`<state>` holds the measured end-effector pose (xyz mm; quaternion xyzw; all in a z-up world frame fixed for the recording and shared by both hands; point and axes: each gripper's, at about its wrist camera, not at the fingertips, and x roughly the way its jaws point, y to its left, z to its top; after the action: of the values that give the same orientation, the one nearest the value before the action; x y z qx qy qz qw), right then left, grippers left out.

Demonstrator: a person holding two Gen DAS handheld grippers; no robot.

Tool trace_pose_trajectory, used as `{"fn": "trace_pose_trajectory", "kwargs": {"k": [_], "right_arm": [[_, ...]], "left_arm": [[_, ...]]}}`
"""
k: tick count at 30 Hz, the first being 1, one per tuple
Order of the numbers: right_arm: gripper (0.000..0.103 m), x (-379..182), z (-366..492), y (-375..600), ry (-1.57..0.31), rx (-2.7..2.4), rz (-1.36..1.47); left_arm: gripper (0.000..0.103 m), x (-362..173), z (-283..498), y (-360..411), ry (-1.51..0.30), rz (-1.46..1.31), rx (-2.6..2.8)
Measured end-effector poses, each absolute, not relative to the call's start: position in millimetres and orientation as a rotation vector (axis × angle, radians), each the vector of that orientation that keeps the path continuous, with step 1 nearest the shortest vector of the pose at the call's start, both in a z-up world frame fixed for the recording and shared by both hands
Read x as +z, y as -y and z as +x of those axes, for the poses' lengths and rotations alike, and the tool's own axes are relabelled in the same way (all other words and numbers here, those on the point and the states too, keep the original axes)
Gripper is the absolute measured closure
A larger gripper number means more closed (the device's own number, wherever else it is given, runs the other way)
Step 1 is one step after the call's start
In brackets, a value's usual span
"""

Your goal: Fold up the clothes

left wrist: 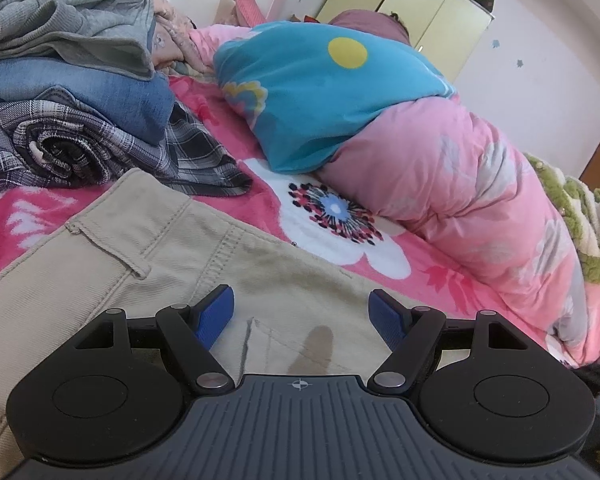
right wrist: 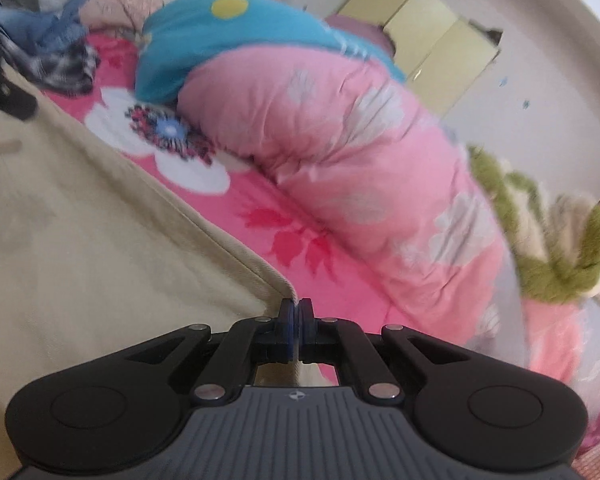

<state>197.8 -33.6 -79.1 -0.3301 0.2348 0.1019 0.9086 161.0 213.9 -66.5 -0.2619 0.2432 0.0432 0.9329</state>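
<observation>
Beige trousers (left wrist: 148, 264) are lying spread on a bed, over a pink flowered blanket (left wrist: 340, 240), and everything else is sitting around them. Just beyond their waistband, a stack of clothes is resting on the blanket: a rolled plaid garment (left wrist: 68, 148) at the bottom, blue denim (left wrist: 100, 92) on it and a grey knit (left wrist: 60, 16) on top, the plaid edge almost touching the trousers. Farther from the trousers, across the blanket's white flower, a pink quilt (left wrist: 460, 200) is bulging along the bed with a blue flowered cover (left wrist: 320, 100) lying over its far end, and a green and cream fleece (left wrist: 572, 216) is sitting past the quilt. Yellow cabinet doors (left wrist: 412, 12) are standing behind, against the wall. Nothing is lying on the trousers. The left hand-held gripper (left wrist: 301, 316) is hovering over the trousers near a dark stain (left wrist: 314, 350), its blue pads apart and holding nothing. The right hand-held gripper (right wrist: 296, 312) is pinching the trousers' corner (right wrist: 286, 286) at their edge nearest the quilt, its pads closed on the cloth.
</observation>
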Motion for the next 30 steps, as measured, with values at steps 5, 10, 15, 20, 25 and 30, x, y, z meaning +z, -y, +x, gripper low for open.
{"fn": "trace_pose_trajectory", "kwargs": {"k": [5, 10, 15, 20, 25, 30], "right_arm": [[0.103, -95, 226, 44, -0.625, 0.253, -0.55], [0.094, -91, 254, 74, -0.746, 0.293, -0.284], [0.07, -90, 285, 141, -0.864, 0.299, 0.213], [0.068, -96, 283, 191, -0.836, 0.196, 0.541], [0.068, -101, 261, 243, -0.795, 0.14, 0.879], [0.068, -84, 205, 262, -0.733, 0.202, 0.922]], "left_arm": [[0.028, -67, 161, -214, -0.498, -0.543, 0.082], [0.028, -68, 161, -215, -0.497, -0.547, 0.081], [0.028, -68, 161, -214, -0.495, -0.547, 0.084], [0.028, -68, 161, -215, -0.495, -0.554, 0.086], [0.028, -66, 158, -218, -0.482, -0.578, 0.091], [0.028, -60, 147, -219, -0.448, -0.593, 0.091]]}}
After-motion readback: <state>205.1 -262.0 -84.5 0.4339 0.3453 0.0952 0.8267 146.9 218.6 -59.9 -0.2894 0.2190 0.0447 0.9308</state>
